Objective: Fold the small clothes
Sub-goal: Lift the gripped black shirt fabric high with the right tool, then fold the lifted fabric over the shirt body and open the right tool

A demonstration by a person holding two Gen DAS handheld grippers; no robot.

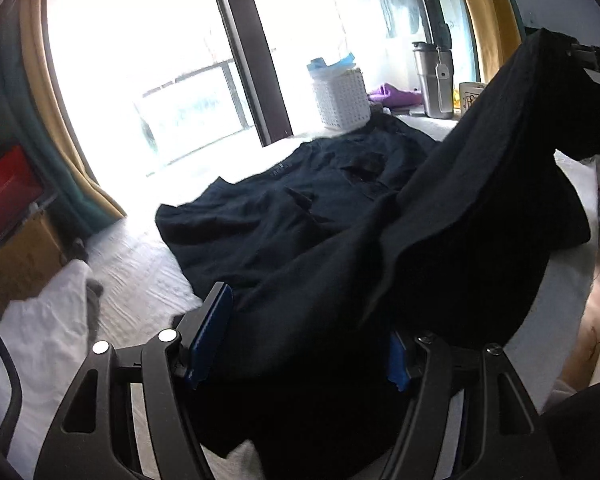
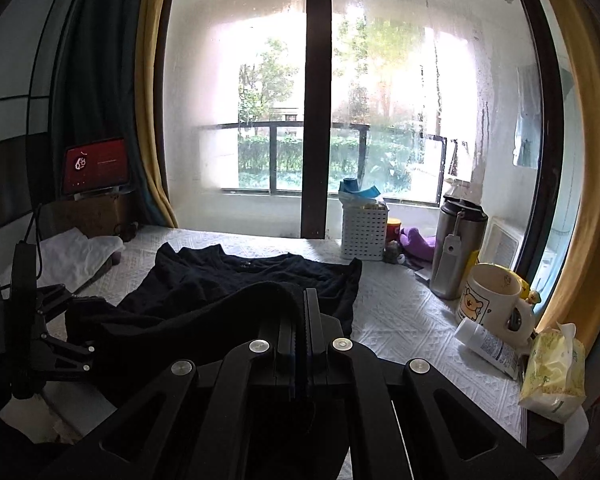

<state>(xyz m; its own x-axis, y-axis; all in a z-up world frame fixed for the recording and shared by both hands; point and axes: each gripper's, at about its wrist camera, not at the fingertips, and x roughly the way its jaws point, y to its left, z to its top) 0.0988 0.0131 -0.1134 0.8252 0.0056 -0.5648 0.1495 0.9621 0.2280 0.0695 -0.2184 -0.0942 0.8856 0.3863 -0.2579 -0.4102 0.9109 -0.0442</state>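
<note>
a dark navy short-sleeved cotton t-shirt (image 2: 256, 280) lay spread on a white quilted bed cover (image 2: 404, 320) in front of a tall glass window, its collar toward the far side and its near hem gathered up off the cover. the right gripper (image 2: 305, 308) had its black fingers pressed fully together, pinching a raised fold of that dark fabric, which draped away to the left from the closed tips. in the left wrist view the same lifted corner (image 1: 540, 92) hung high at the right, stretched up from the flat body of the shirt. the left gripper (image 1: 304, 336) stood with its jaws well apart, blue pads (image 1: 210, 332) showing, and the near edge of the shirt lay bunched between them; whether the pads pressed on the cloth could not be told. to the far right of the shirt stood a white perforated plastic basket (image 2: 364, 232), with a purple soft toy (image 2: 418, 242) beside it and a tall brushed-steel flask (image 2: 458, 248) nearer. a cream ceramic mug printed with a cartoon bear (image 2: 490, 300) sat at the near right, a white plastic bottle (image 2: 486, 346) lying on its side just beside it and a yellow-green pack of tissues (image 2: 554, 372) nearer still. at the far left a crumpled white cloth (image 2: 80, 252) rested by a brown cardboard box (image 2: 88, 216) carrying a small red-lit screen (image 2: 96, 166). mustard-yellow curtains (image 2: 150, 120) framed the window.
</note>
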